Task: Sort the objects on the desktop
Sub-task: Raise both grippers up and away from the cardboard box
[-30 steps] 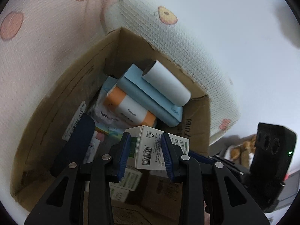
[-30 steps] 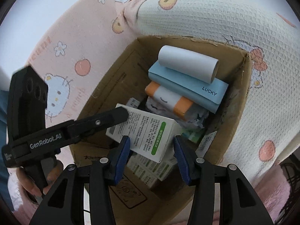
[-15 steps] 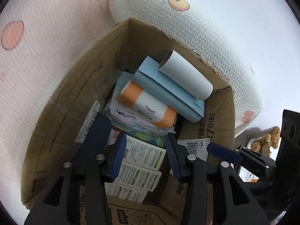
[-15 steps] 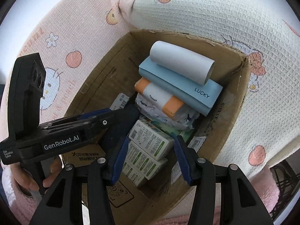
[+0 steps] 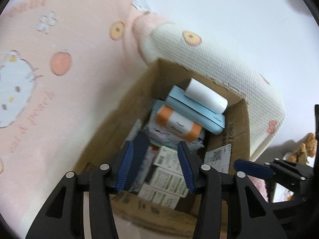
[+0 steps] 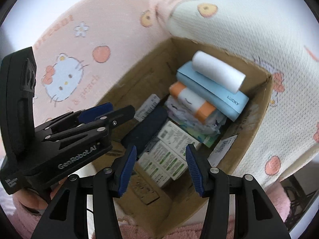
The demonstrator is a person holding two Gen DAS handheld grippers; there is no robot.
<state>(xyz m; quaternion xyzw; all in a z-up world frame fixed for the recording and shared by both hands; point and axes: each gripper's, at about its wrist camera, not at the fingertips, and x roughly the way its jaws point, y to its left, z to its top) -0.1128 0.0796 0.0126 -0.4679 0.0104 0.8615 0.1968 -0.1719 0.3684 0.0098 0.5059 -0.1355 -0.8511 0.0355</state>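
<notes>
Fingers (image 5: 125, 167) of both grippers spread, empty, above cardboard box (image 6: 257, 125).

Left wrist: looks down, close above the box (image 5: 139, 107), from its left.
Right wrist: same, from its right.
Shared: box interior.

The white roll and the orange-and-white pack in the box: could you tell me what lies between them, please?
A light blue box marked LUCKY lies between them: the white roll rests on it, the orange-and-white pack sits just below. The right wrist view shows it best.
</notes>
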